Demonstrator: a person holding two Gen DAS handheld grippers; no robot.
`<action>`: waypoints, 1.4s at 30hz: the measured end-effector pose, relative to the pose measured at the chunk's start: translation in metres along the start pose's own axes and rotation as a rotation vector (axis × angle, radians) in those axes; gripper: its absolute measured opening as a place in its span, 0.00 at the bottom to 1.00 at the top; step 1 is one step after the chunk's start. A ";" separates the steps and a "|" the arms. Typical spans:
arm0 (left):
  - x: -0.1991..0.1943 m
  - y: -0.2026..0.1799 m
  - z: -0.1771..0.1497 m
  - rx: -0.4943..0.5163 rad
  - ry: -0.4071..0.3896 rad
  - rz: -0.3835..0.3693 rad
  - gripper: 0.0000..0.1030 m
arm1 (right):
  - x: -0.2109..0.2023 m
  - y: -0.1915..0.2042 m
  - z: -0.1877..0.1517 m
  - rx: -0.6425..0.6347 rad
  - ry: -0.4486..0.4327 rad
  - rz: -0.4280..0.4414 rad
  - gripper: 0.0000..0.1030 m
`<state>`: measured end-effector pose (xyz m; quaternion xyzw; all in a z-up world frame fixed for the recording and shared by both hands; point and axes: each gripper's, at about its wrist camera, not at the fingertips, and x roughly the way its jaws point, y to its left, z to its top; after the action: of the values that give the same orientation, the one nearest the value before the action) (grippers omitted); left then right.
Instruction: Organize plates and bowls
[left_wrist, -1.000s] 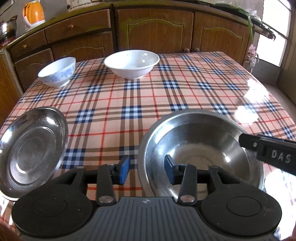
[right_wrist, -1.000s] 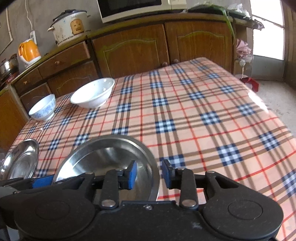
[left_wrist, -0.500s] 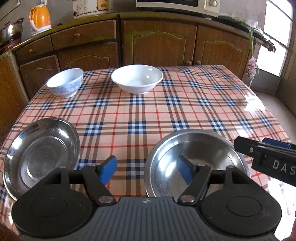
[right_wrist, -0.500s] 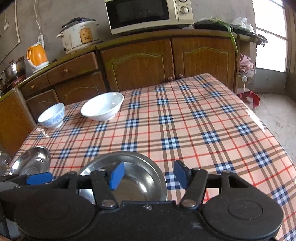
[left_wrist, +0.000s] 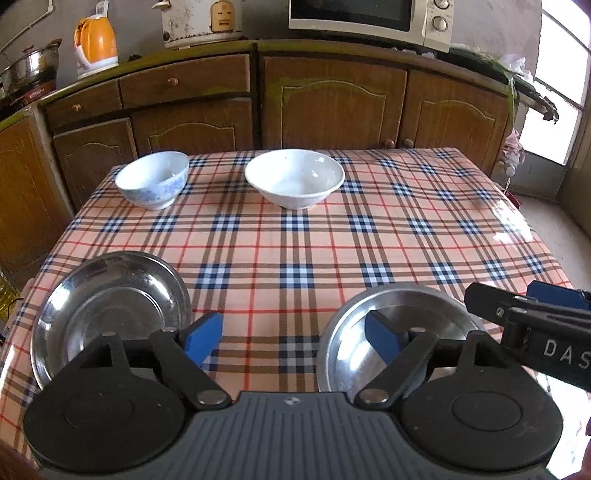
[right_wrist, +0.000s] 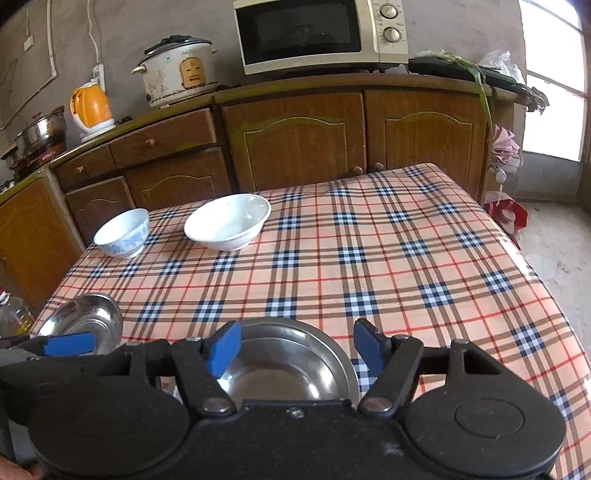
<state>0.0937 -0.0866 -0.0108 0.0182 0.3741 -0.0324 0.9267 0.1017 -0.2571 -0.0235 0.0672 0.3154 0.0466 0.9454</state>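
On the plaid table, a steel bowl (left_wrist: 424, 310) sits at the near edge with a steel plate (left_wrist: 110, 295) to its left. Farther back stand a plain white bowl (left_wrist: 295, 177) and a smaller blue-patterned bowl (left_wrist: 153, 179). My left gripper (left_wrist: 293, 336) hovers above the bowl's left rim, jaws opening, nothing pressed between its pads. My right gripper (right_wrist: 295, 345) hangs over the steel bowl (right_wrist: 291, 365), jaws also opening and gripping nothing. The right wrist view also shows the plate (right_wrist: 85, 317), white bowl (right_wrist: 229, 221) and blue-patterned bowl (right_wrist: 123, 230).
Wooden cabinets (right_wrist: 295, 140) run behind the table, bearing a microwave (right_wrist: 317, 33), rice cooker (right_wrist: 177, 70), orange kettle (right_wrist: 90, 107) and steel pot (right_wrist: 40, 129). An oil bottle (right_wrist: 14, 314) stands off the table's left corner. The table's right edge drops to the floor (right_wrist: 554, 258).
Both grippers had the steel bowl's rim between their fingers; they have opened wide and risen away from it. The bowl stays on the table.
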 end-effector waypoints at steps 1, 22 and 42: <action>0.000 0.002 0.002 0.001 0.002 -0.002 0.85 | 0.000 0.001 0.002 -0.001 0.000 0.001 0.78; -0.009 0.037 0.068 0.051 -0.061 0.064 0.87 | 0.022 0.040 0.073 -0.020 -0.035 0.049 0.78; 0.042 0.058 0.100 -0.021 -0.044 0.079 0.87 | 0.082 0.046 0.104 -0.039 -0.024 0.067 0.78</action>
<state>0.1970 -0.0365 0.0322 0.0225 0.3529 0.0078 0.9353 0.2276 -0.2116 0.0182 0.0598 0.3005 0.0838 0.9482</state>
